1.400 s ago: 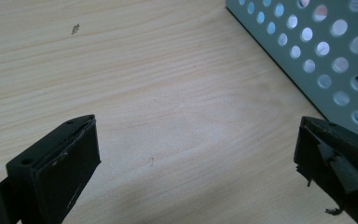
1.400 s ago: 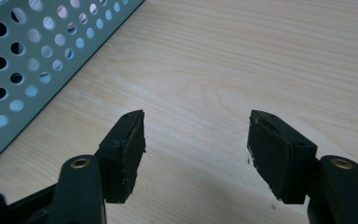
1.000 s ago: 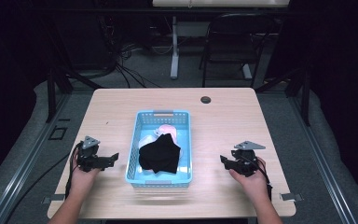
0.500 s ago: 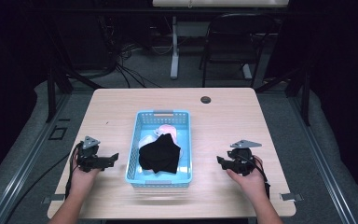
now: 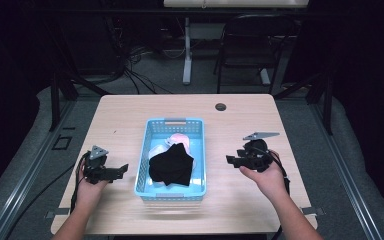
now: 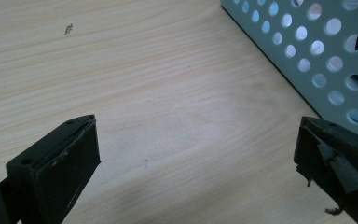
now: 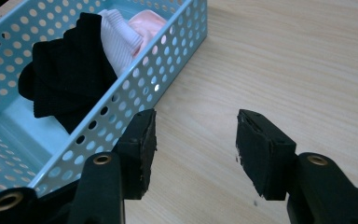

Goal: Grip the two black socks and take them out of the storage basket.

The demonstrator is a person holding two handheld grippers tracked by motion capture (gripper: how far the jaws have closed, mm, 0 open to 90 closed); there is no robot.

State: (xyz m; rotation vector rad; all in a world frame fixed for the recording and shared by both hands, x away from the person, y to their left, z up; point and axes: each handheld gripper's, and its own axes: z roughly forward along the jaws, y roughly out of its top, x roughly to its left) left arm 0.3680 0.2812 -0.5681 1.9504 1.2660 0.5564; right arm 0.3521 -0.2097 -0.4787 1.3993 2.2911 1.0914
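A light blue perforated basket [image 5: 144,150] sits mid-table, holding a black folded cloth [image 5: 171,165] on top of white [image 5: 158,149] and pink [image 5: 179,139] cloths. My left gripper [image 5: 122,170] rests low on the table just left of the basket, jaws wide open and empty; the basket wall [image 6: 317,51] shows close by its right jaw. My right gripper [image 5: 230,160] hovers right of the basket, lifted off the table, open and empty. Through it I see the black cloth [image 7: 65,74], white cloth [image 7: 119,39] and pink cloth [image 7: 147,23] in the basket [image 7: 121,107].
The wooden table [image 5: 260,120] has a small dark round cap [image 5: 221,107] near its far edge. A chair [image 5: 250,45] and cables lie on the floor beyond the table. Bare wood lies on both sides of the basket.
My right gripper has risen and shifted slightly left toward the basket. The left gripper has stayed put.
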